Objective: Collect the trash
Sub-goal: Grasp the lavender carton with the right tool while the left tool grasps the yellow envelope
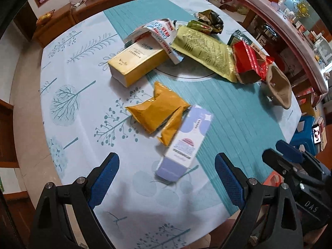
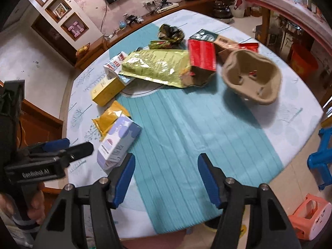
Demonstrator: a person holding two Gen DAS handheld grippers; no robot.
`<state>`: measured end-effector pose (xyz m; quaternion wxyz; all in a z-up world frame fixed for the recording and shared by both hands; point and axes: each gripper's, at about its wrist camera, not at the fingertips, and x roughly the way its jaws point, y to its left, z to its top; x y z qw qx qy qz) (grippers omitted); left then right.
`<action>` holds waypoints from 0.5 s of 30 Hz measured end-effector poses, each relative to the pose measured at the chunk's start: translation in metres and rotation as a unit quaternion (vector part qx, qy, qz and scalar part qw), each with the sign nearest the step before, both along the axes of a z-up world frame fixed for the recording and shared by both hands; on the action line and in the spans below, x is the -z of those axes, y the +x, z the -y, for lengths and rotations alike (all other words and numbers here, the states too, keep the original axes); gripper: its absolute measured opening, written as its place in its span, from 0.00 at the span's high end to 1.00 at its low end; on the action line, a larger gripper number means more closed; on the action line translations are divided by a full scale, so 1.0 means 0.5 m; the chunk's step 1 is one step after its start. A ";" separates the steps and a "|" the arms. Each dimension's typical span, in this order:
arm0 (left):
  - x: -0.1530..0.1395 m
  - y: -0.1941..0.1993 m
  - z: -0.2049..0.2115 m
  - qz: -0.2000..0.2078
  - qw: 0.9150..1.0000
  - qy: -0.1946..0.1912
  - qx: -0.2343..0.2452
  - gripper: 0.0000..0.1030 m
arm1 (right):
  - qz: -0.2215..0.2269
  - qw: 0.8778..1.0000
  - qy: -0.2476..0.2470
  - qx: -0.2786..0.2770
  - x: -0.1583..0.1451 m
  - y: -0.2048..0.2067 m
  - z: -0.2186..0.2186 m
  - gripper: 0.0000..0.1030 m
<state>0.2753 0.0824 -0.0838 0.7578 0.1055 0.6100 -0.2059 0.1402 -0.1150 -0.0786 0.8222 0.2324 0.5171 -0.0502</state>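
Your left hand-held gripper (image 1: pixel 167 178) tilts steeply downward with its blue-padded jaws spread wide and nothing pinched between them. Your right hand-held gripper (image 2: pixel 166 178) also angles down, jaws apart and empty. In the right wrist view, your left hand (image 2: pixel 31 205) wraps the black handle at the lower left, fingers curled around the grip.
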 end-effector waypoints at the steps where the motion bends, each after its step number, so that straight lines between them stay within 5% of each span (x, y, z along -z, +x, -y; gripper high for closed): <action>1: 0.002 0.003 -0.006 -0.001 1.000 0.001 -0.001 0.10 | -0.001 1.000 0.003 -0.001 0.002 0.010 -0.005 0.39; 10: 0.004 0.030 -0.091 0.011 0.999 0.005 -0.036 0.10 | -0.042 0.995 0.093 0.018 0.072 0.132 -0.063 0.39; 15: 0.000 0.044 -0.131 0.017 0.998 0.000 -0.059 0.10 | -0.091 0.991 0.096 0.032 0.121 0.183 -0.098 0.38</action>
